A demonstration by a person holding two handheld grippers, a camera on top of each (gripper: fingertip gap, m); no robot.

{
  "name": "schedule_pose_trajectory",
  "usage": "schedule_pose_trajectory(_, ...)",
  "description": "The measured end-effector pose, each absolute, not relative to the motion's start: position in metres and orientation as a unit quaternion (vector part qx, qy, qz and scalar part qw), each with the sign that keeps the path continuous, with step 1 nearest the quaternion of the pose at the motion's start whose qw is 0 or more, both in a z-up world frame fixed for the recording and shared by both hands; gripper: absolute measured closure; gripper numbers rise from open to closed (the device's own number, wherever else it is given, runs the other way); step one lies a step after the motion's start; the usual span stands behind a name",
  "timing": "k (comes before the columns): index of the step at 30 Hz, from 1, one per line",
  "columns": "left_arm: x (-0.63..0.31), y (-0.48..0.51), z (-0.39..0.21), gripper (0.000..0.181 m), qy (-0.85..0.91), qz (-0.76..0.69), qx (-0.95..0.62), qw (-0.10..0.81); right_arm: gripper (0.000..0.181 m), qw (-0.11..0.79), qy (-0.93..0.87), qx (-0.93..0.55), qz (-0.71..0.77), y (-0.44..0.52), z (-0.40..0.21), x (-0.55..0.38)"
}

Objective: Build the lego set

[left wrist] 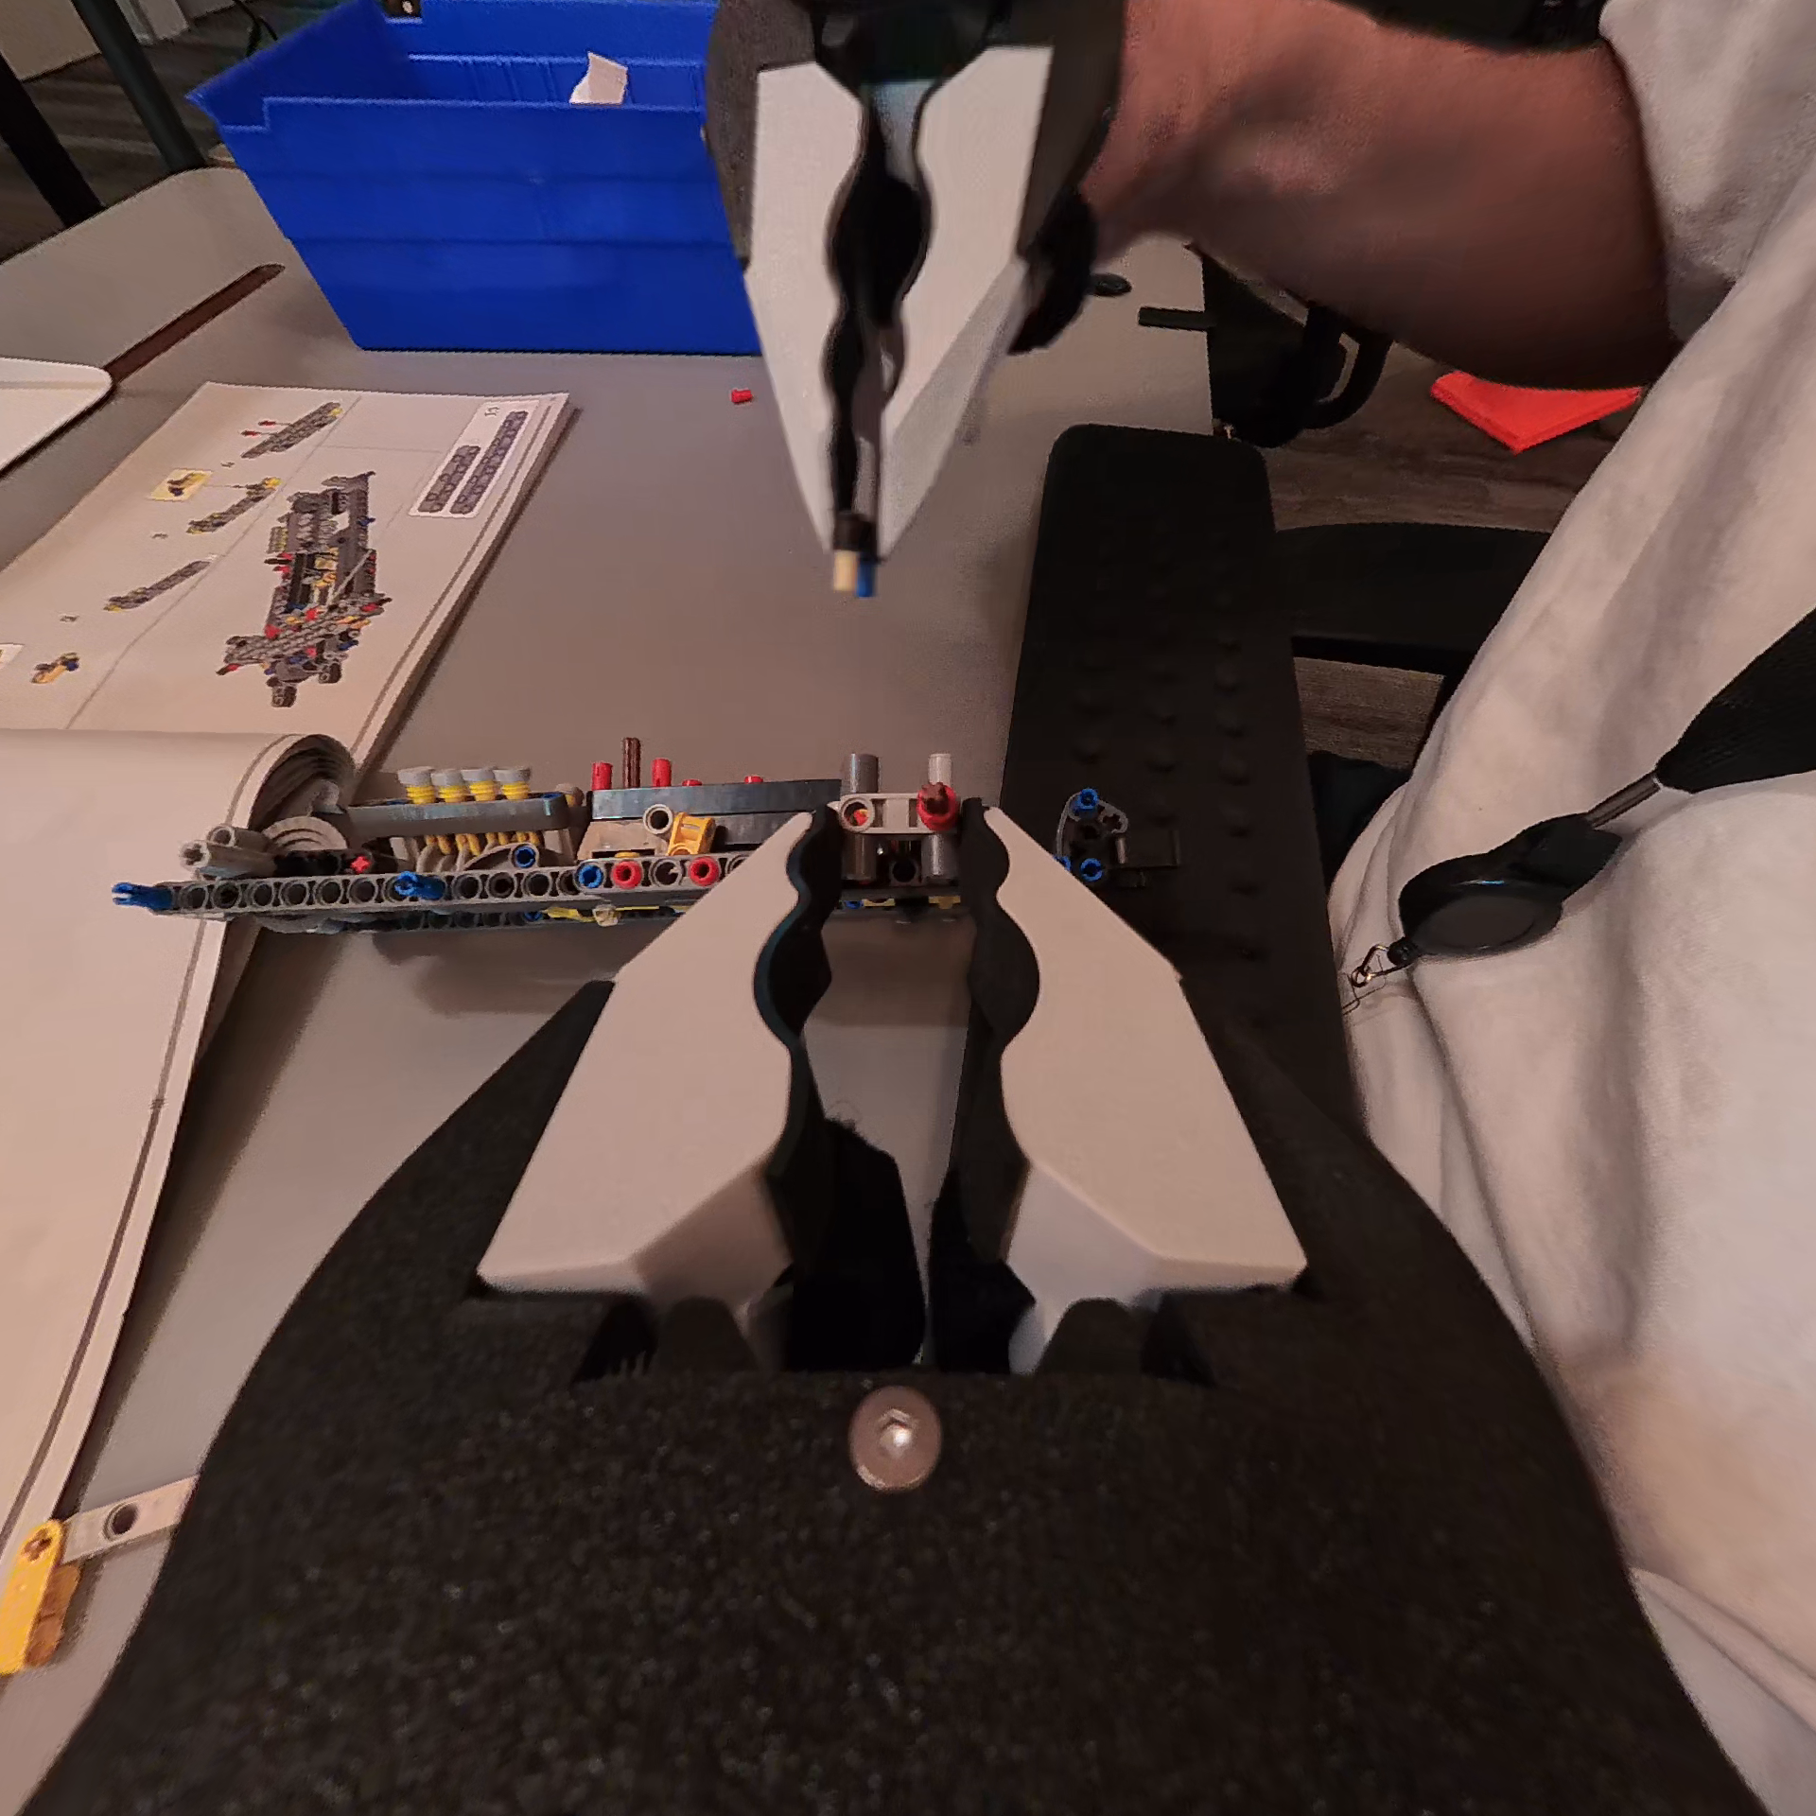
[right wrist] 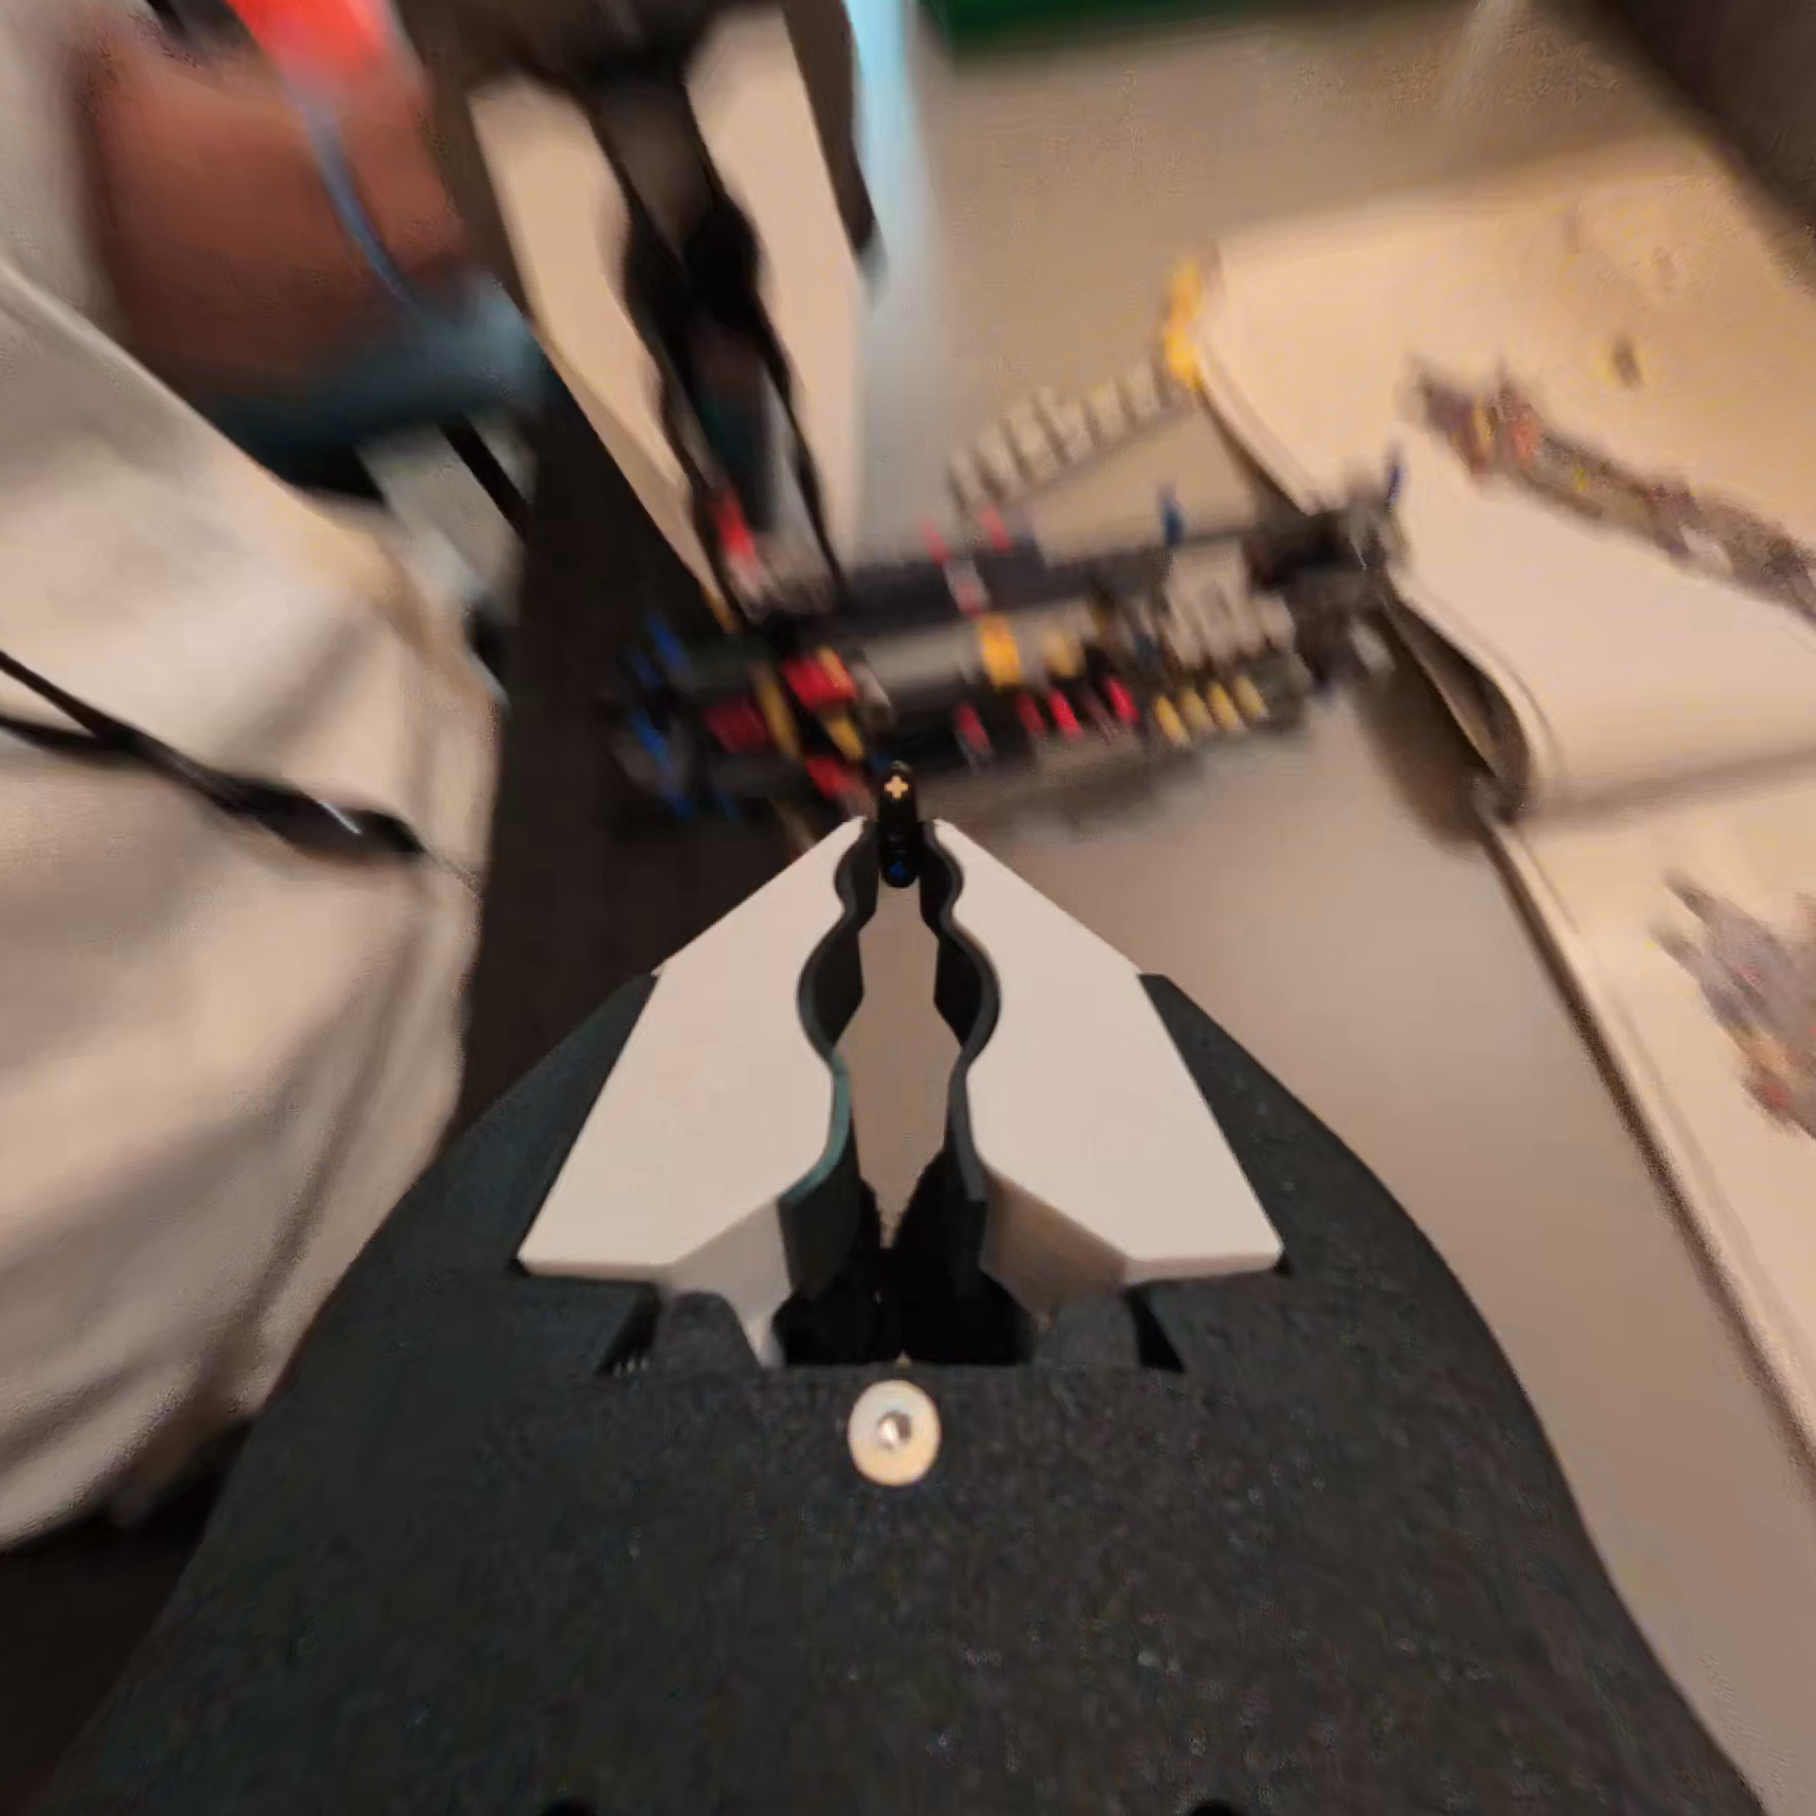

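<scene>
A long grey Lego model [left wrist: 472, 875] with red, blue and yellow pins lies on the grey table [left wrist: 688, 590]. My left gripper [left wrist: 896, 821] is shut on the model's right end, its fingers on either side of a grey block. My right gripper [left wrist: 855, 536] hangs above the model, apart from it. It is shut on a small black connector piece [right wrist: 896, 835] with a tan and a blue pin end. In the blurred right wrist view the model [right wrist: 983, 668] lies just beyond that piece, and the left gripper [right wrist: 766, 570] sits on it.
An open instruction booklet [left wrist: 295, 550] lies left of the model. A blue bin [left wrist: 491, 197] stands at the back. A black padded strip [left wrist: 1150, 639] runs along the right. A loose red pin [left wrist: 741, 396] and a yellow piece [left wrist: 34, 1592] lie on the table. A person's white sleeve [left wrist: 1621, 1081] is at right.
</scene>
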State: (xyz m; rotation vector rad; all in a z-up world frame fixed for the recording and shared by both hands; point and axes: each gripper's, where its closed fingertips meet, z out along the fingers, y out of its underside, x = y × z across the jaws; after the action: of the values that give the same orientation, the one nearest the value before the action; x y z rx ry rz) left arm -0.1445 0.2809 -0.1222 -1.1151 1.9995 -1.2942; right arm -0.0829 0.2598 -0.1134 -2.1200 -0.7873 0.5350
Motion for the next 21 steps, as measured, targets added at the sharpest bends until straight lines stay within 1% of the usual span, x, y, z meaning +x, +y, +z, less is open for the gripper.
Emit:
schedule_pose_trajectory(1,-0.145,0.281,-0.122,0.159,0.736,-0.475,-0.410,0.255,0.175,0.431,-0.306,-0.813,0.244,0.262,-0.105,-0.100)
schedule_pose_trajectory(3,-0.145,0.282,-0.122,0.159,0.732,-0.479,-0.412,0.256,0.175,0.483,-0.324,-0.789,0.201,0.272,-0.113,-0.109)
schedule_pose_trajectory(4,-0.146,0.282,-0.122,0.159,0.729,-0.483,-0.412,0.255,0.175,0.507,-0.331,-0.768,0.209,0.272,-0.113,-0.117)
schedule_pose_trajectory(6,-0.146,0.282,-0.122,0.159,0.724,-0.493,-0.412,0.249,0.175,0.535,-0.305,-0.742,0.264,0.273,-0.112,-0.131)
schedule_pose_trajectory(12,-0.148,0.280,-0.123,0.159,0.718,-0.510,-0.407,0.242,0.174,0.532,-0.277,-0.740,0.306,0.279,-0.124,-0.144)
schedule_pose_trajectory(21,-0.148,0.280,-0.124,0.160,0.721,-0.508,-0.406,0.240,0.174,0.518,-0.259,-0.742,0.337,0.280,-0.124,-0.145)
